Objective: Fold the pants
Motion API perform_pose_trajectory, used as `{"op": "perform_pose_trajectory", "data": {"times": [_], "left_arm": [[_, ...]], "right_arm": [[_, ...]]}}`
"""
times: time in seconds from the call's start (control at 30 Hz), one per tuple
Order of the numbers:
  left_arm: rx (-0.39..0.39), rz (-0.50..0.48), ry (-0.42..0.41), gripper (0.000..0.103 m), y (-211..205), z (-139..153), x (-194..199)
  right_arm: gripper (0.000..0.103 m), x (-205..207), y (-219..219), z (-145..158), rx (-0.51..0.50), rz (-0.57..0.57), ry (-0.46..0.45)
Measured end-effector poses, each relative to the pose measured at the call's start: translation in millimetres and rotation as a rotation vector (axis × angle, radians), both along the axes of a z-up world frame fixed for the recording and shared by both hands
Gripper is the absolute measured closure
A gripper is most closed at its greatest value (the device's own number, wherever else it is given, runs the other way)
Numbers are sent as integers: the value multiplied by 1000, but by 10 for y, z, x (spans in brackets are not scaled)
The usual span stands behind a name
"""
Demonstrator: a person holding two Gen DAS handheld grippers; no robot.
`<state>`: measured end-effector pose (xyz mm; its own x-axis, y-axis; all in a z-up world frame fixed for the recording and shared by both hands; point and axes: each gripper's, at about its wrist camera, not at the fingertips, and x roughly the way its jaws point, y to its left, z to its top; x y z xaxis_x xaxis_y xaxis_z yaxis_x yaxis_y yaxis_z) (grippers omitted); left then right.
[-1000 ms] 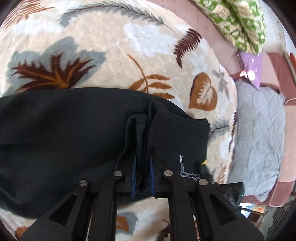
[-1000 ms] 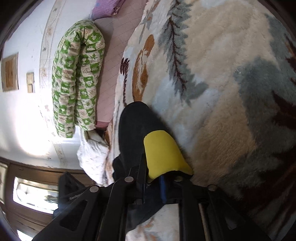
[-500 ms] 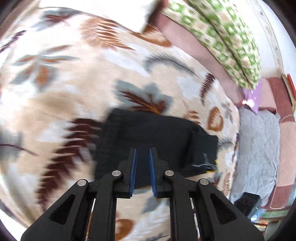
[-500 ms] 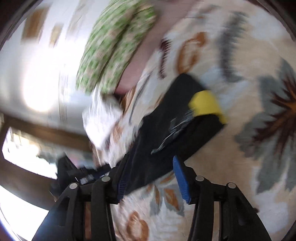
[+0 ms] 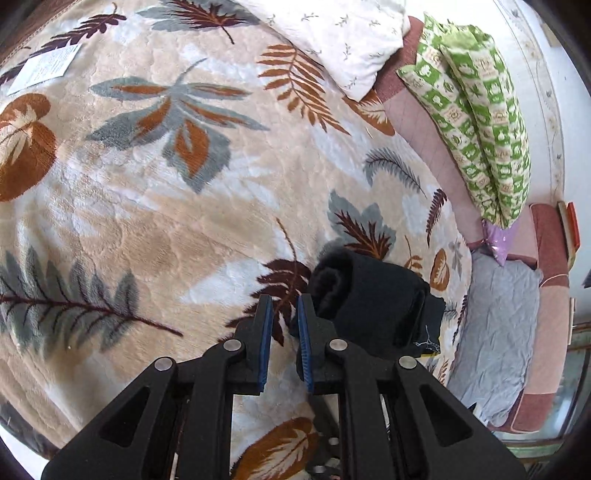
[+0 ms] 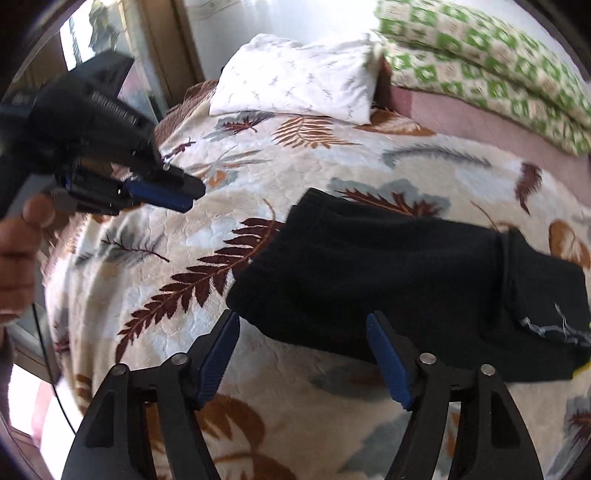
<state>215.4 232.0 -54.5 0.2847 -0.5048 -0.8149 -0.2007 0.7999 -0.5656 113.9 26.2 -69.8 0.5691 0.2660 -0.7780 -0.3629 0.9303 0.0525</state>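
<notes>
The black pants [image 6: 391, 273] lie folded into a compact bundle on the leaf-patterned blanket [image 6: 258, 166]. They also show in the left wrist view [image 5: 373, 299], to the right of my fingers. My left gripper [image 5: 284, 314] hangs above the blanket, its jaws nearly closed with a narrow gap and nothing between them. It also shows in the right wrist view [image 6: 184, 194], up in the air at the left. My right gripper [image 6: 303, 325] is open wide and empty, just in front of the near edge of the pants.
A white pillow [image 5: 332, 33] and a green patterned bolster [image 5: 476, 107] lie at the head of the bed. A grey quilt [image 5: 495, 332] lies beside the bed at the right. A paper sheet [image 5: 44, 70] lies far left. A window [image 6: 107, 33] is behind.
Both grippers have let go of the pants and pulled back and up. The pants now lie folded on the blanket. The right gripper has opened wide.
</notes>
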Motion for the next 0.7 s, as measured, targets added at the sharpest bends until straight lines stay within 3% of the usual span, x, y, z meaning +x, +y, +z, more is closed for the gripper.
{"op": "perform_pose_trajectory", "data": {"times": [0.13,0.3,0.37,0.43,0.5,0.7], "left_arm": [[-32,-2,-1,91,118,-53,53],[-52,-3,-5,92,194,-97,110],[-54,-12,-5,92,165,-131,142],[-47,-32,4,89,65,-187,180],[-54,-56,10,84,-53,-236,197],[-150,-70,58,84,-394,-402,348]], "right_arm": [[23,88,283,-157,-137,-1,-47],[25,414,338,-357,-143,-122,-3],[29,468,263,-359,-77,-146,2],[51,471,160,-315,0,-150,0],[65,450,72,-268,47,-151,3],[68,281,-150,-150,183,-136,-2]]}}
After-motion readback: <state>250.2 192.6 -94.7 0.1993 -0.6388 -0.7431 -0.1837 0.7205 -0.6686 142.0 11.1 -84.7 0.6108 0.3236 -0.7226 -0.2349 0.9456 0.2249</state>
